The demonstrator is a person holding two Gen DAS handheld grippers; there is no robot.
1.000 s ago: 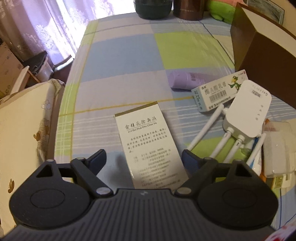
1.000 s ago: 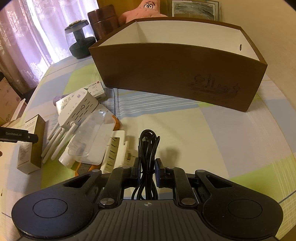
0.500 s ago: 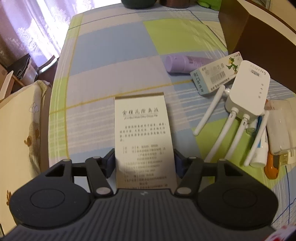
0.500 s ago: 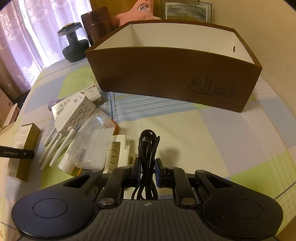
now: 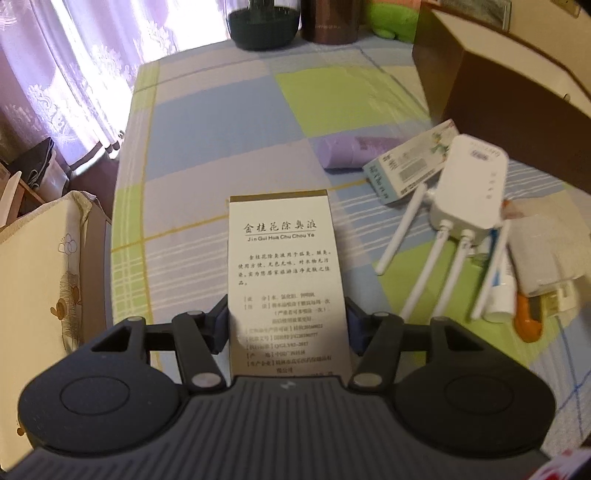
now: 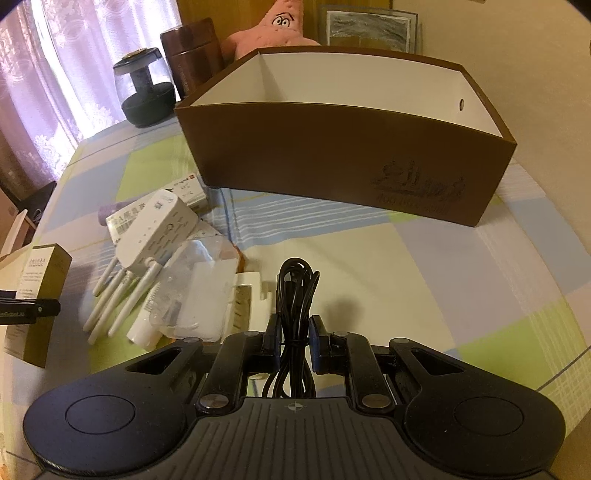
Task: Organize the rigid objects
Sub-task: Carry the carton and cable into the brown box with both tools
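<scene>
My left gripper (image 5: 286, 319) is shut on a tall white carton with Chinese print and a gold top (image 5: 284, 269); the carton also shows in the right wrist view (image 6: 40, 291), lifted at the far left. My right gripper (image 6: 294, 334) is shut on a bundled black cable (image 6: 295, 295) and holds it above the checked cloth. The brown storage box with a white inside (image 6: 347, 162) stands open ahead of the right gripper and shows at the right edge of the left wrist view (image 5: 517, 96).
A pile lies left of the box: a white router with antennas (image 5: 465, 192), a green-white medicine carton (image 5: 406, 166), a purple tube (image 5: 347, 151), a clear plastic pack (image 6: 195, 291), an orange item (image 5: 528, 321). A dark jar (image 6: 146, 88), brown canister (image 6: 192, 55) and plush toy (image 6: 273, 26) stand at the back.
My left gripper closed around the white carton and lifted it off the cloth. My right gripper, still holding the cable, moved closer to the brown box.
</scene>
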